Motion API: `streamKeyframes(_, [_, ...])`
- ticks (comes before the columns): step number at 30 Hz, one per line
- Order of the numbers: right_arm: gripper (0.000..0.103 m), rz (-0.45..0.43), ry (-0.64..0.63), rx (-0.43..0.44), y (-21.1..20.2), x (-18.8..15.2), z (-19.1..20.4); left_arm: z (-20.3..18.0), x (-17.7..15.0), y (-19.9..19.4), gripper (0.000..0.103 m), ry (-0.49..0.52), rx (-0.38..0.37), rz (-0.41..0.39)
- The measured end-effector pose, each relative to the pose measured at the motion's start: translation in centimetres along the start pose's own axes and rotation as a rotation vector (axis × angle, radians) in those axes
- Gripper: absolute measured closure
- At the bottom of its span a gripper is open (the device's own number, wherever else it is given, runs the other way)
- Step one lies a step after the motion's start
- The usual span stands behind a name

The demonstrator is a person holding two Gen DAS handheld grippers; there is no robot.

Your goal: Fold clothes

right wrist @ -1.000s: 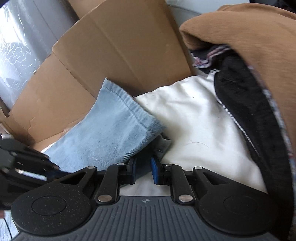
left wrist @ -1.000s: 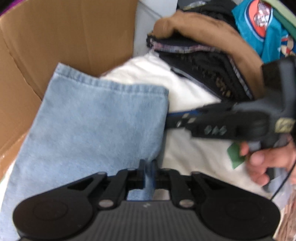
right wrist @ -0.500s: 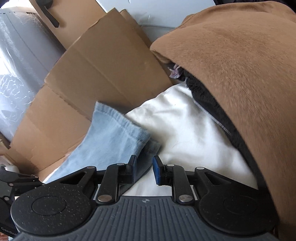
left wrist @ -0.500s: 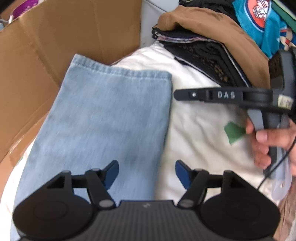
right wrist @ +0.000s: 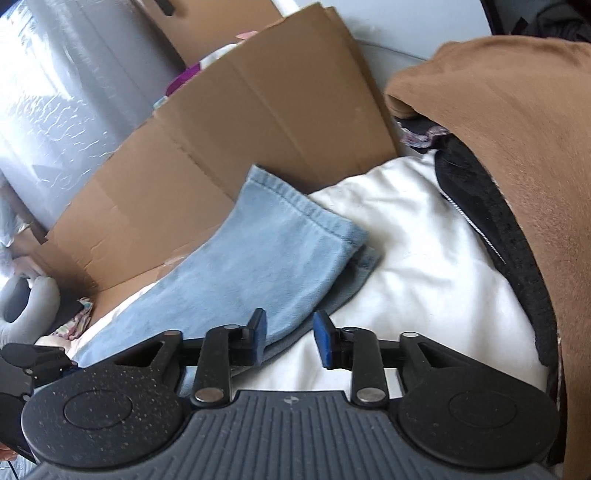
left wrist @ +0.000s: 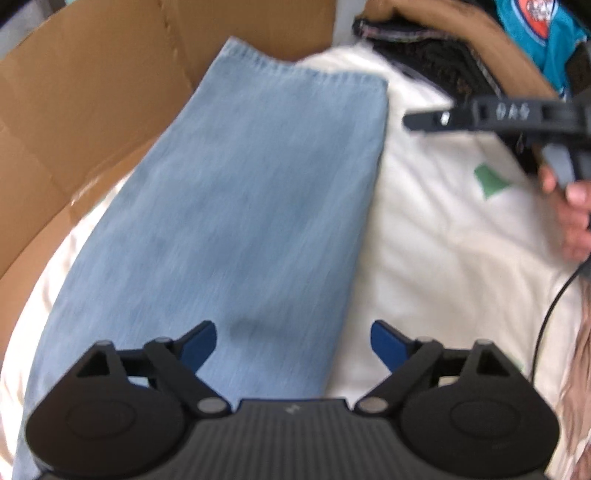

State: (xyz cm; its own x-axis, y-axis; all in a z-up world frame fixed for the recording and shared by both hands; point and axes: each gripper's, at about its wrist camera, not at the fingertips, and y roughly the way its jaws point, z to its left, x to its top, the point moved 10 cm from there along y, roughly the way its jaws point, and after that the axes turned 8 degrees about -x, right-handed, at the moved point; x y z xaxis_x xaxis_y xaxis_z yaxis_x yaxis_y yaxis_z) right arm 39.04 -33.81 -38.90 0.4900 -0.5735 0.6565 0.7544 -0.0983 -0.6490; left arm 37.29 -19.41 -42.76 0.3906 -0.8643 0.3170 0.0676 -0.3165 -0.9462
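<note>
A folded light-blue denim garment (left wrist: 258, 192) lies flat on a white cloth (left wrist: 443, 240), its hem against the cardboard. My left gripper (left wrist: 293, 341) hovers over the garment's near end, its jaws opening wide with nothing pressed between the pads. In the right wrist view the denim garment (right wrist: 266, 258) runs away to the upper left. My right gripper (right wrist: 290, 336) is just above its right edge, jaws opening, the pads clear of the cloth. The right gripper (left wrist: 480, 114) also shows side-on in the left wrist view, held by a hand (left wrist: 570, 210).
A cardboard flap (right wrist: 258, 129) stands behind the denim. A heap of clothes, brown (right wrist: 517, 129) over black (right wrist: 491, 221), rises on the right, with a teal shirt (left wrist: 535, 29) behind. A grey neck pillow (right wrist: 33, 302) and plastic sheeting (right wrist: 55, 92) are at the left.
Both grippers let go of the denim. The left one opened wide and drew back along the garment. The right one opened a little and lifted away from the corner.
</note>
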Motion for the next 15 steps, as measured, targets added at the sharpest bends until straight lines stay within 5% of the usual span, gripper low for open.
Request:
streamKeyframes(8, [0.069, 0.048, -0.034, 0.011, -0.7, -2.3, 3.1, 0.4, -2.1, 0.4, 0.009, 0.019, 0.067, 0.056])
streamKeyframes(15, [0.069, 0.091, -0.188, 0.030, -1.3, -4.4, 6.3, 1.5, -2.5, -0.1, 0.009, -0.003, 0.140, -0.001])
